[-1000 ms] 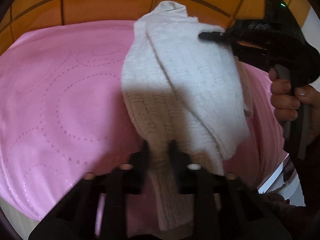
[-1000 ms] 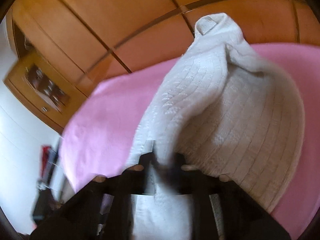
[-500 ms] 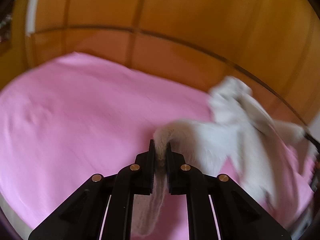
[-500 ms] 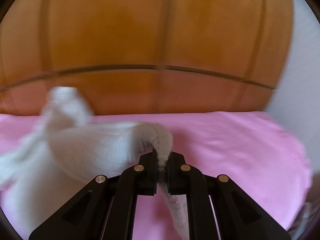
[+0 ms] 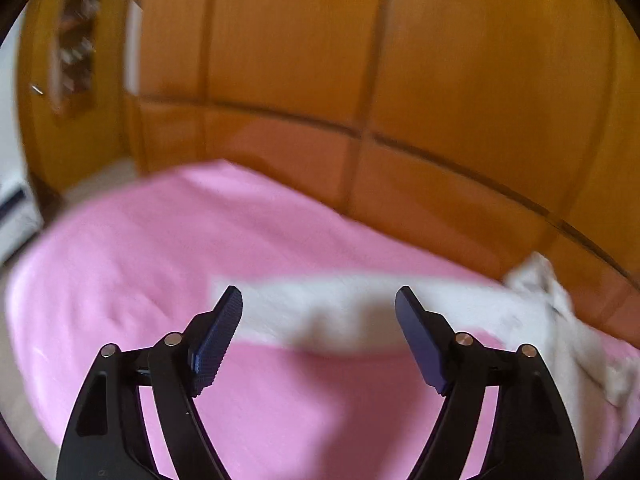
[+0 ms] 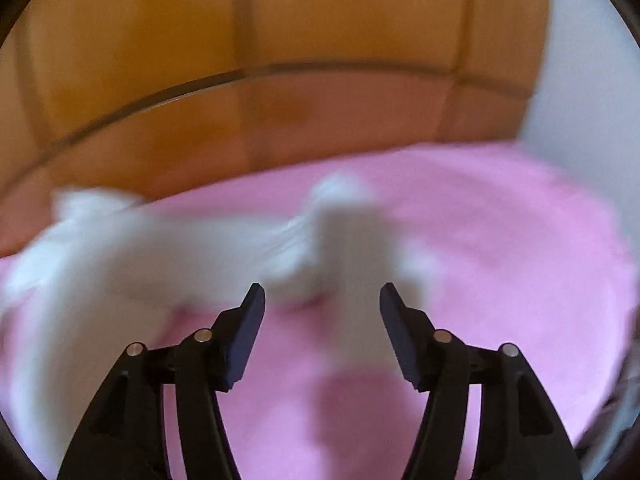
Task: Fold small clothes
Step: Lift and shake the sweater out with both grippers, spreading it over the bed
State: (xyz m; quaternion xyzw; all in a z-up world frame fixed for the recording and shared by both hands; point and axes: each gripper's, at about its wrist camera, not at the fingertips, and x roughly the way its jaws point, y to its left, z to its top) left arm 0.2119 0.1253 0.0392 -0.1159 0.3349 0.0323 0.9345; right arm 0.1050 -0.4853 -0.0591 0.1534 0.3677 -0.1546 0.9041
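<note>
A white knitted garment (image 5: 360, 312) lies blurred across the pink bed cover (image 5: 168, 248), stretching to the right where it bunches near the wooden wall. My left gripper (image 5: 318, 304) hangs just in front of the garment's left end with its jaws opening; the pads stand apart and press on nothing. In the right wrist view the same garment (image 6: 160, 256) spreads to the left, and a blurred strip of it falls between my right gripper's fingers. My right gripper (image 6: 322, 300) has its jaws opening too, with the pads clear of the cloth.
An orange wooden panelled wall (image 5: 400, 80) runs along the far side of the bed. A wooden door with a glass pane (image 5: 76, 48) stands at the far left. A white wall (image 6: 588, 80) rises at the right of the bed cover (image 6: 500, 220).
Both grippers held the garment up, swung apart and lowered it onto the bed, then let go. Both sets of jaws went from shut on the knit to wide apart.
</note>
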